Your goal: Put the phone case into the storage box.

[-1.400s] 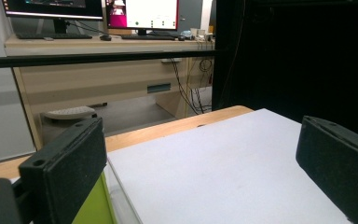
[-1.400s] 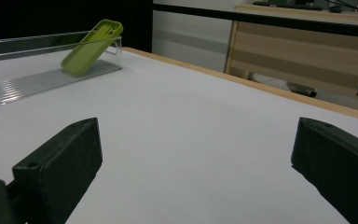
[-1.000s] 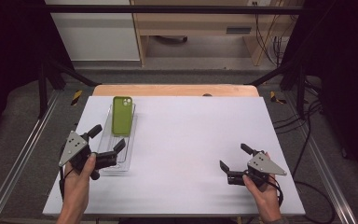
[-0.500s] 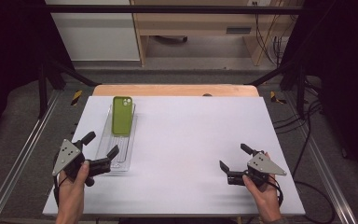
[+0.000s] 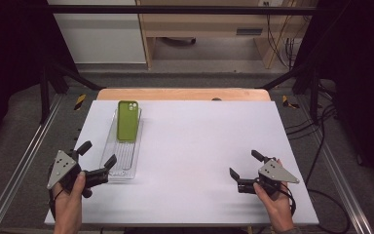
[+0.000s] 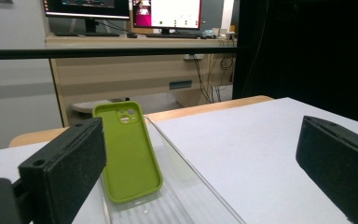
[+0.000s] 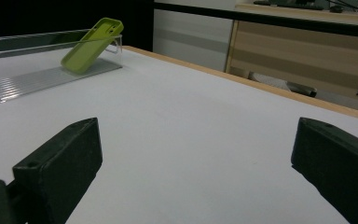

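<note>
A green phone case (image 5: 127, 120) leans tilted inside a clear plastic tray (image 5: 121, 161) on the left half of the white table; its top rests on the tray's far end. In the left gripper view the case (image 6: 127, 150) stands just ahead, between the black jaws. My left gripper (image 5: 97, 156) is open at the tray's near end, nothing between its fingers. My right gripper (image 5: 245, 165) is open near the front right of the table, holding nothing. From the right gripper view the case (image 7: 91, 45) and tray (image 7: 23, 81) lie far off to the left.
The white table top (image 5: 204, 141) has a wooden strip (image 5: 185, 94) along its far edge. Metal rails (image 5: 24, 161) run along both sides. A wooden desk (image 5: 209, 29) and cables stand beyond the table.
My left gripper has drawn back toward the near left edge, away from the tray's middle. The right gripper has stayed where it was.
</note>
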A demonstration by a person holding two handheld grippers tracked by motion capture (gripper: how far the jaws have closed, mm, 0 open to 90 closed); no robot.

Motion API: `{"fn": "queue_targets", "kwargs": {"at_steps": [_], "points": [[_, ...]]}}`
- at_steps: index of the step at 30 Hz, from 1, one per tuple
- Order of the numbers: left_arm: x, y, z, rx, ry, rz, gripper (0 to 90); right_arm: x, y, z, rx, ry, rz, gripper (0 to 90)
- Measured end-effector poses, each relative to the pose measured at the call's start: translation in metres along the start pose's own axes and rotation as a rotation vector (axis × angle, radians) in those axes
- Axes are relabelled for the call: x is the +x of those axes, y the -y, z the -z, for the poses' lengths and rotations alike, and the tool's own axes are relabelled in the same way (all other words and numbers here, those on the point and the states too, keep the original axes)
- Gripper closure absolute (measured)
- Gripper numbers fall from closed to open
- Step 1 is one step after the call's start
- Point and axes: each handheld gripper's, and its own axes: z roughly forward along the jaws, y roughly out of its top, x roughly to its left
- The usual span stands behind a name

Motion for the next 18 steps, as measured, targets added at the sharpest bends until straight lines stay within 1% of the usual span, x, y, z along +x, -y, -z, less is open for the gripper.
{"fn": "queue_targets", "kwargs": {"at_steps": [7, 16, 18], "points": [[0.006, 0.004, 0.004, -0.005, -0.02, 0.004, 1.3, 0.0, 0.0, 0.0, -0.001, -0.002, 0.001, 2.1], [0.013, 0.014, 0.008, 0.006, -0.034, 0.007, 1.3, 0.0, 0.0, 0.0, 0.0, -0.001, 0.0, 2.1], [0.014, 0.015, 0.008, 0.01, -0.032, 0.005, 1.3, 0.0, 0.0, 0.0, -0.001, 0.0, 0.001, 2.1]]}}
